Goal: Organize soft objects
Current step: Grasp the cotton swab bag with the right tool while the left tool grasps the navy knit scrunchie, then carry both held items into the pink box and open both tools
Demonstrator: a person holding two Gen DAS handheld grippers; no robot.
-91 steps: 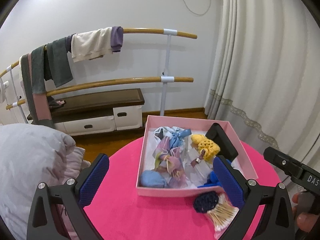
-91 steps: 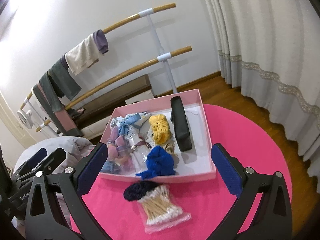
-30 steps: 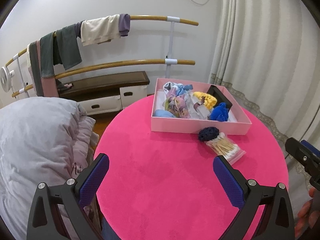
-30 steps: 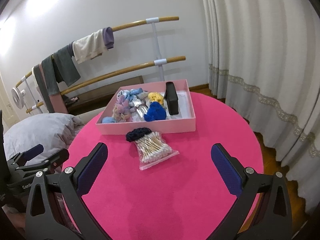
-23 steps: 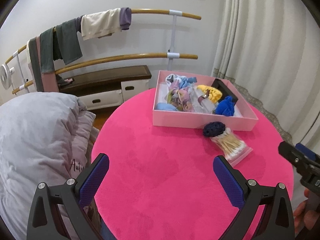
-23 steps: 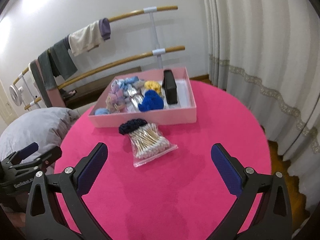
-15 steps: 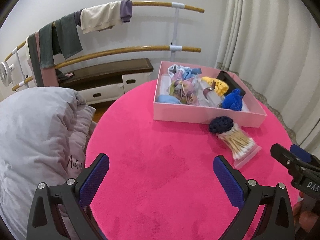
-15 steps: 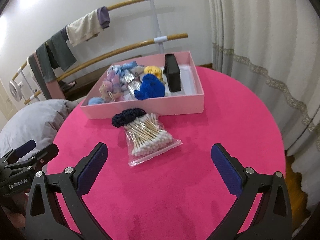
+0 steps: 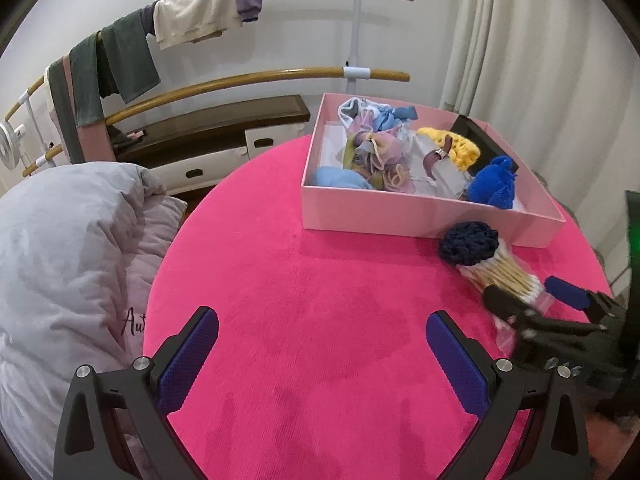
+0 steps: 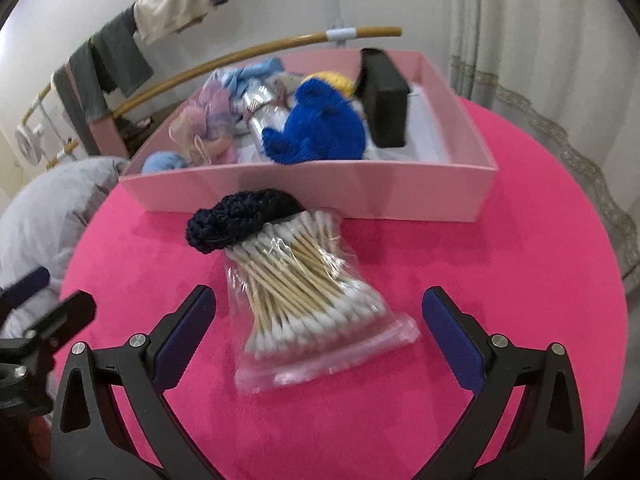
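Right tool (image 10: 318,334), jaws spread wide, hovers over the cotton-swab bag (image 10: 308,304), blurred by motion. Left tool (image 9: 322,352), also spread and empty, hangs above the pink bench (image 9: 320,280). A navy scrunchie (image 10: 240,220) overlaps the bag's far end, seemingly touching the pink box (image 10: 320,190) holding a blue scrunchie (image 10: 320,128).

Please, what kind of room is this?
Probably a room in a home, maybe a bedroom. A grey duvet lies beside the round pink table, clothes hang over wall-mounted wooden bars, and long pale curtains cover one side.
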